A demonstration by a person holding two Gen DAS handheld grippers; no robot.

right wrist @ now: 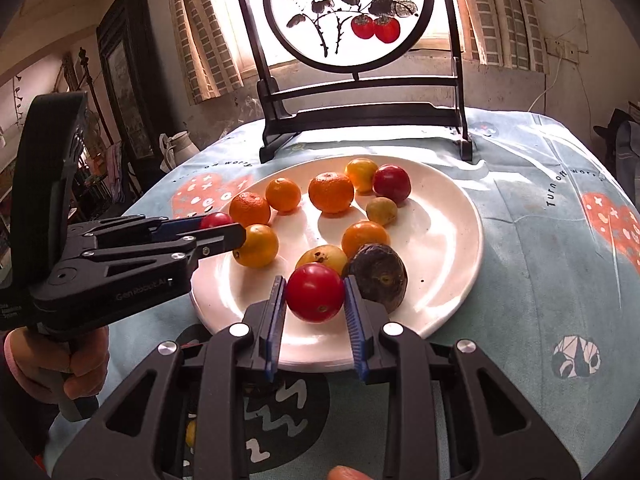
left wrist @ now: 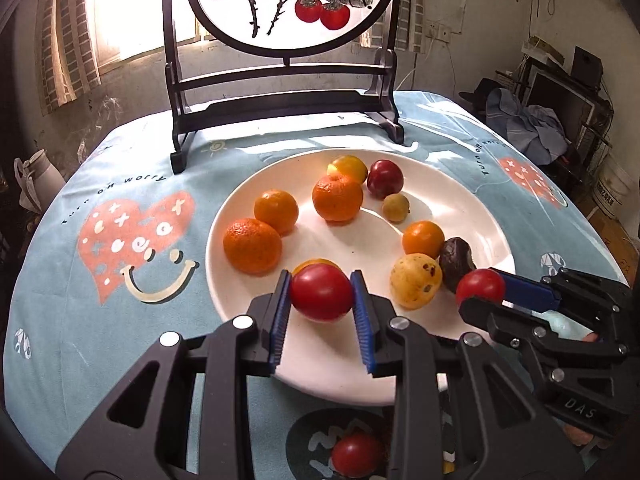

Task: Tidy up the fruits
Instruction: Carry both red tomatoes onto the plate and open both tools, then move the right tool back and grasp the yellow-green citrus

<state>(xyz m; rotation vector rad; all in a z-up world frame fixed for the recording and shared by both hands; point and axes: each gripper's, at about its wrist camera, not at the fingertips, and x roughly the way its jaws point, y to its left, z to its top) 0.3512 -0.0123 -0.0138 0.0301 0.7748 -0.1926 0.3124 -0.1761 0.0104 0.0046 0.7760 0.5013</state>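
Observation:
A white plate (left wrist: 360, 240) (right wrist: 440, 248) holds several oranges, yellow fruits, a dark red plum (left wrist: 385, 179) and a dark wrinkled fruit (right wrist: 378, 272). My left gripper (left wrist: 321, 292) is shut on a red tomato (left wrist: 321, 292) over the plate's near edge; it also shows in the right wrist view (right wrist: 216, 228) with that tomato (right wrist: 216, 220). My right gripper (right wrist: 315, 292) is shut on a second red tomato (right wrist: 315, 292) over the plate's near rim; in the left wrist view it (left wrist: 484, 292) comes in from the right with its tomato (left wrist: 480, 286).
A black wooden stand with a round persimmon painting (left wrist: 288, 0) (right wrist: 348, 12) stands behind the plate. Another red tomato (left wrist: 356, 456) lies on the blue patterned tablecloth (left wrist: 120, 300) below the left gripper. A small yellow fruit (right wrist: 191, 432) lies on the cloth near the front edge.

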